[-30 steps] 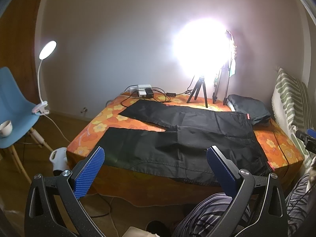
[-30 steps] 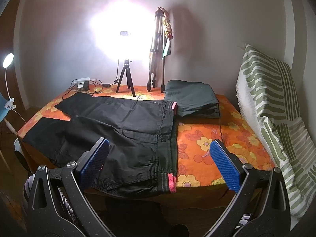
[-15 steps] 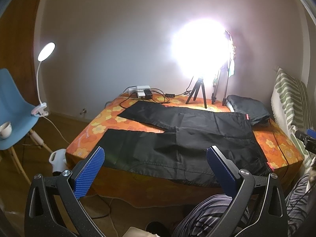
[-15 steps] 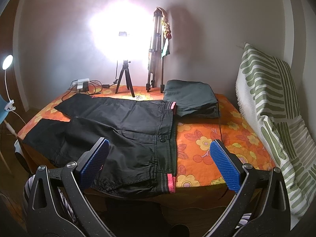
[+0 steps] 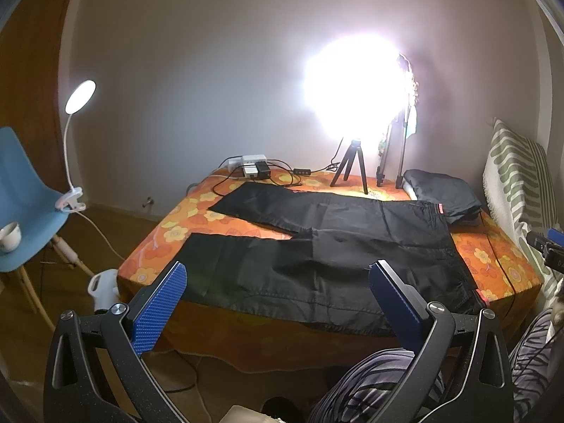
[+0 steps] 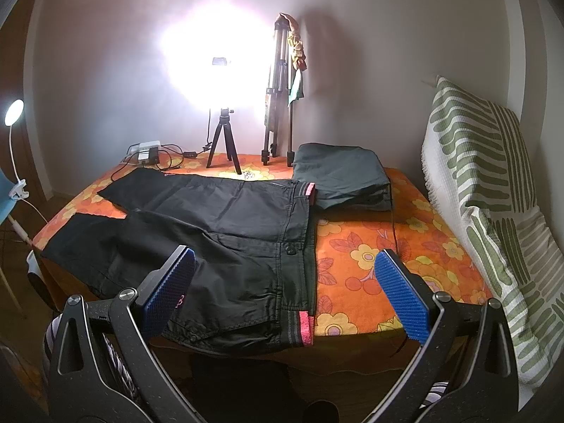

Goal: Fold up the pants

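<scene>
Black pants (image 5: 335,250) (image 6: 218,246) lie spread flat on a table with an orange flowered cloth (image 5: 169,232) (image 6: 370,257). Their legs point left and lie apart. The waistband with pink tabs (image 6: 305,328) faces right, and its near corner hangs over the front edge. My left gripper (image 5: 278,303) hovers open in front of the table, short of the near leg. My right gripper (image 6: 285,292) is open too, held before the waistband's near corner, with nothing between its fingers.
A folded dark garment (image 6: 343,179) lies at the back right. A bright lamp on a small tripod (image 6: 222,141), a taller tripod (image 6: 278,95) and a power strip with cables (image 5: 252,169) stand at the back. A striped cushion (image 6: 486,190) flanks the right, a blue chair (image 5: 21,204) the left.
Both views have shifted only slightly; the table sits a little higher in the left wrist view. The pants lie unchanged and both grippers stay open.
</scene>
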### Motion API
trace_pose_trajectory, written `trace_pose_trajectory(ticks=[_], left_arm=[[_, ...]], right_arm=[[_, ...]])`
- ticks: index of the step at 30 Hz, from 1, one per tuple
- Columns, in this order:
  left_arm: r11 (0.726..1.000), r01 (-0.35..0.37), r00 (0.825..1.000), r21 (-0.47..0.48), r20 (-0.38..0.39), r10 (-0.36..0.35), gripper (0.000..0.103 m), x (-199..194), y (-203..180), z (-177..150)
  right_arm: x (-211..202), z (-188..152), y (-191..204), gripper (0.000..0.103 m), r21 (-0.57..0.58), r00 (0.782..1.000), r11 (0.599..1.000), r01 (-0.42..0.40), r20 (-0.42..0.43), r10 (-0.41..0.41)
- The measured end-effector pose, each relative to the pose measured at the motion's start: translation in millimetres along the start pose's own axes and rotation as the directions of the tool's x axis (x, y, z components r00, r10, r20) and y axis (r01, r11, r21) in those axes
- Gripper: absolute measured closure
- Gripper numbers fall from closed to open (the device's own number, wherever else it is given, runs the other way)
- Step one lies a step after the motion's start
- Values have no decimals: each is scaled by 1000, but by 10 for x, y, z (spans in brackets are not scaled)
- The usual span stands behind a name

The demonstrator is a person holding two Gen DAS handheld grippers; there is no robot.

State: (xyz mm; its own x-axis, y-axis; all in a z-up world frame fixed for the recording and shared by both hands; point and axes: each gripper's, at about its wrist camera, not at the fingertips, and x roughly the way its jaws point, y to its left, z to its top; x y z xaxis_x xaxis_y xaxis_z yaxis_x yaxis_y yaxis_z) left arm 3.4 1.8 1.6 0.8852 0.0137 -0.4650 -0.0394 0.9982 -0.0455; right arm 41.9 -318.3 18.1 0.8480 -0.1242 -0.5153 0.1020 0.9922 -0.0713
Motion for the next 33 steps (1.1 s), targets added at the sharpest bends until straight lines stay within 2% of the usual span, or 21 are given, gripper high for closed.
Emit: trace_pose_trajectory(ticks=[33], left_arm=[[1000, 0, 1000, 14, 3, 0, 0, -6, -72, 19]], right_arm=[[-2, -2, -21, 0, 4, 1000, 1000, -2, 0, 2]])
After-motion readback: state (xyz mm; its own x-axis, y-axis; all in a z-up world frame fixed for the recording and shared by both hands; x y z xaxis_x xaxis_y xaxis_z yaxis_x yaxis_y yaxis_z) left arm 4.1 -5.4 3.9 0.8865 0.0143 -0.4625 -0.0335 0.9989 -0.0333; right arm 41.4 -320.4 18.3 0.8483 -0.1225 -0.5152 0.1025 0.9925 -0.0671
